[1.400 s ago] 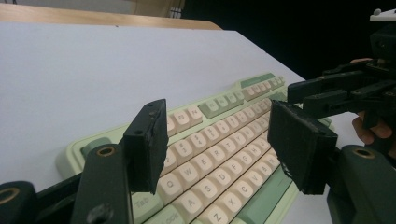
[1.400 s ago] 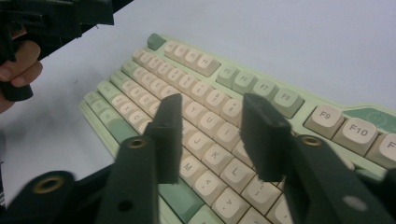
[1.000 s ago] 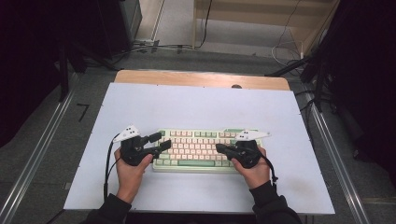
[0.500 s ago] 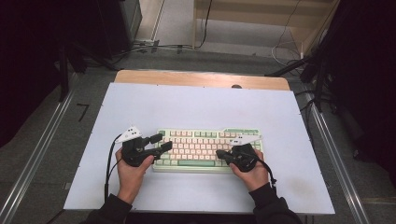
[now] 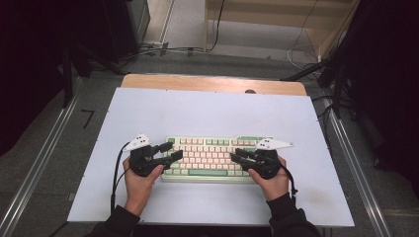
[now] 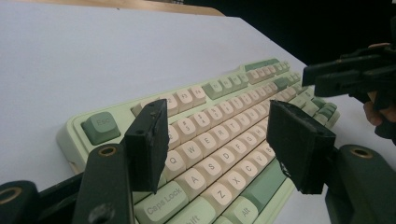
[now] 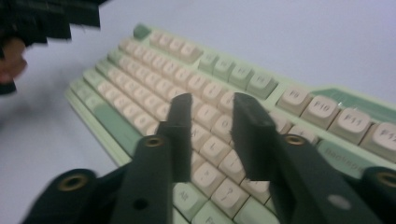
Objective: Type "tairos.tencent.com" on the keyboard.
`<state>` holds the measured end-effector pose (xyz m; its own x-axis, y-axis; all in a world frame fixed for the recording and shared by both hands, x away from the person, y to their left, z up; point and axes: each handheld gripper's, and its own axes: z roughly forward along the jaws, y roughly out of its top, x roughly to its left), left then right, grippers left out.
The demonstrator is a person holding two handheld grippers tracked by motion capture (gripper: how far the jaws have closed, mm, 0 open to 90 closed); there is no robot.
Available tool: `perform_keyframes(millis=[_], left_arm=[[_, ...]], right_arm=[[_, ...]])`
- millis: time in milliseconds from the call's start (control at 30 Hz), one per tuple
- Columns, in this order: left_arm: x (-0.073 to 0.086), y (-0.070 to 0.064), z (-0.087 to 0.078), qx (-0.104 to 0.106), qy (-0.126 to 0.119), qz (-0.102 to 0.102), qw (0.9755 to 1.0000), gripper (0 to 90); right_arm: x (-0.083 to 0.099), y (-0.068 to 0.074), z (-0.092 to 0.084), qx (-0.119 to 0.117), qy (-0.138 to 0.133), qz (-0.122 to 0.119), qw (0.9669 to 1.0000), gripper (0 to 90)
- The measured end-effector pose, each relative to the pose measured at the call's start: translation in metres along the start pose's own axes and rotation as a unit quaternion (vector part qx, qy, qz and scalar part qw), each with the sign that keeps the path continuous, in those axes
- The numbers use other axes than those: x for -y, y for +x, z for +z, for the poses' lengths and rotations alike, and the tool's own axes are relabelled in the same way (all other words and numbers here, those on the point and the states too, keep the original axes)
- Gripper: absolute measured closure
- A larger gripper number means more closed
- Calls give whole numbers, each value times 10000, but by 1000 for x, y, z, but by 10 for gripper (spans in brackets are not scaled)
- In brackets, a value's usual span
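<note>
**Keyboard between two hand-held grippers, near edge of table**

Table (image 5: 207,111): pale blue-white top with a bare wooden strip along the far edge. It carries one item.

Keyboard (image 5: 210,157): pale green case, cream keys with green accent keys. It lies flat and square to the table, midway between the left and right edges and nearer the near edge than the far one. The Esc key sits at its far left corner; the function row runs along its far side.

Left gripper (image 5: 171,150): black, held in the person's left hand (image 5: 138,180) at the keyboard's left end and pointing right across the keys. Jaws stand wide apart with nothing between them; in the left gripper view they hang over the Caps Lock and letter rows (image 6: 219,142). Whether the tips touch the keys cannot be told.

Right gripper (image 5: 236,158): black, held in the right hand (image 5: 271,181) at the keyboard's right end, pointing left. Its jaws have just been opening and now stand parted by a moderate gap, empty, over the right-hand letter keys (image 7: 212,135).
</note>
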<state>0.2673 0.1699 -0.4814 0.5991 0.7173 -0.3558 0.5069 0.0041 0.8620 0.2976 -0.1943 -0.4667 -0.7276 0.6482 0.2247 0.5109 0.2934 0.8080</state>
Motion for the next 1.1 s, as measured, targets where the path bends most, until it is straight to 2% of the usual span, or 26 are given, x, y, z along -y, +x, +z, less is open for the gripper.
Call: perform_keyframes(millis=[100,167,300,533,700,767,800,867,933,1100], left_arm=[[0,-1,1,1,10,-8,10000,396],[1,-1,1,7,19,-6,10000,395],[1,-1,2,28,44,15,10000,395],[2,-4,6,89,128,58,9999,401],[3,-6,9,116,222,109,9996,440],[4,-7,12,155,311,155,9993,491],[5,-9,13,196,360,189,9990,545],[5,-12,18,318,435,273,9982,711],[4,-17,22,387,491,455,9970,884],[5,-26,35,486,733,720,9935,900]], right_arm=[[0,-6,-4,8,-269,192,9995,442],[0,-10,-4,46,-295,332,9990,379],[1,-15,-3,141,-225,405,9988,360],[1,-14,-2,143,-213,406,9988,355],[1,-14,-1,140,-181,393,9990,355],[1,-14,0,131,-141,401,9990,355],[1,-14,0,125,-130,398,9990,355],[1,-14,1,116,-136,390,9991,355],[1,-14,1,125,-117,390,9991,355],[1,-13,2,96,-101,386,9992,357]])
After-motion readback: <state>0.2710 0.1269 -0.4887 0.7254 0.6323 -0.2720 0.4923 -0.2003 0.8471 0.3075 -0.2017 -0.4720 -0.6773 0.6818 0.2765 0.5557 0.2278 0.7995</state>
